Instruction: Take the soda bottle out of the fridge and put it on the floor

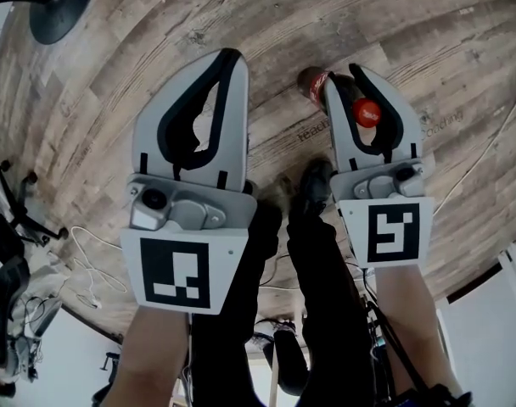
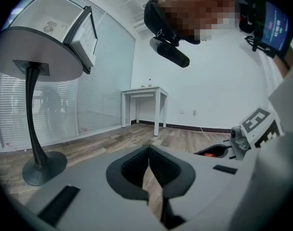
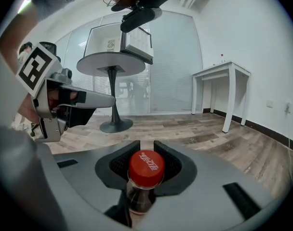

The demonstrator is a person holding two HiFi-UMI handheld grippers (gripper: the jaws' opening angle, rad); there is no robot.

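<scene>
My right gripper (image 1: 343, 79) is shut on the neck of the soda bottle (image 1: 313, 83), just under its red cap (image 1: 367, 111). The dark bottle hangs below the jaws, over the wooden floor (image 1: 343, 15). In the right gripper view the cap (image 3: 146, 166) sits between the black pads (image 3: 173, 165) of the right gripper (image 3: 146, 146). My left gripper (image 1: 230, 58) is held beside it, to the left, shut with nothing between its fingers; in its own view the left gripper (image 2: 149, 152) has its tips touching. The small white fridge (image 3: 120, 44) stands on a round pedestal table (image 3: 110, 64) behind.
The table's black round base (image 1: 58, 7) is on the floor at the far left. A white side table (image 3: 223, 71) stands by the wall. The person's dark legs and shoes (image 1: 313, 185) are below the grippers. Loose cables (image 1: 84, 270) and a chair base (image 1: 16, 210) lie at the left.
</scene>
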